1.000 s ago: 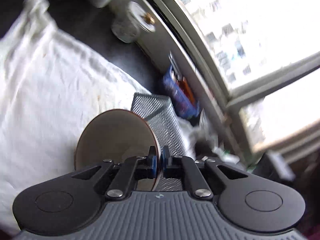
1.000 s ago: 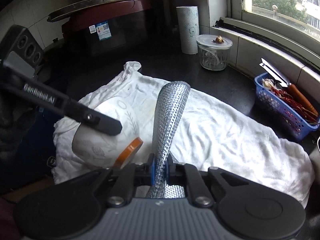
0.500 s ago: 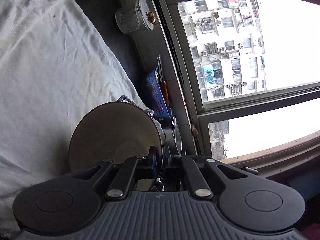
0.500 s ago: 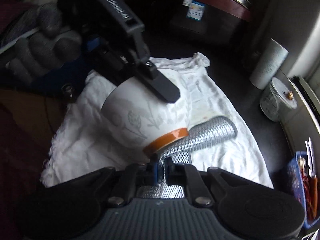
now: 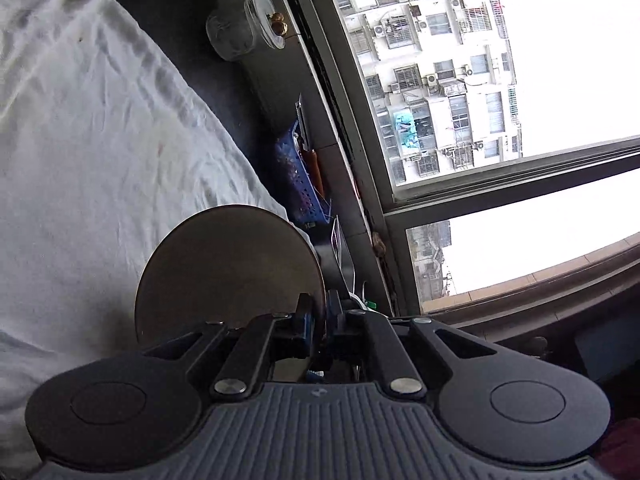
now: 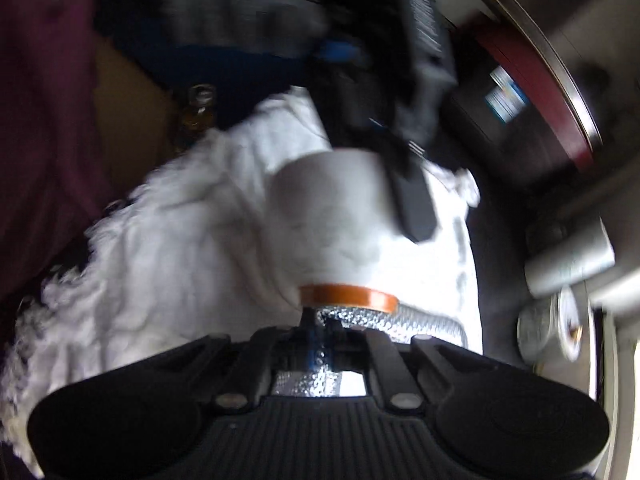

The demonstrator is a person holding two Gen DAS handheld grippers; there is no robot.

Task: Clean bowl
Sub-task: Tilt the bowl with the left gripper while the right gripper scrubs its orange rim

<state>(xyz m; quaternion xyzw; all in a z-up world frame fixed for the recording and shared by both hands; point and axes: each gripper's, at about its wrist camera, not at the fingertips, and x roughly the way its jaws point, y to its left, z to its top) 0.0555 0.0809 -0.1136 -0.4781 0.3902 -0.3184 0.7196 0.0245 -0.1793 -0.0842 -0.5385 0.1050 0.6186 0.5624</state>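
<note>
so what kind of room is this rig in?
Most likely a home kitchen counter by a window: a lidded glass jar, a blue basket of utensils, and a bowl over a white cloth.

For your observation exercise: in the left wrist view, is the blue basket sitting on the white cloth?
No. The blue basket stands on the dark counter beside the window ledge, past the edge of the white cloth.

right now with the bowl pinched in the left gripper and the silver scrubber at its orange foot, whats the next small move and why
Probably drag the silver scrubber along the orange foot ring and up the white wall. The right gripper is shut on the scrubber, which lies right against the ring. The left gripper is shut on the bowl rim, holding it tipped above the white cloth, so the outside is exposed.
</note>
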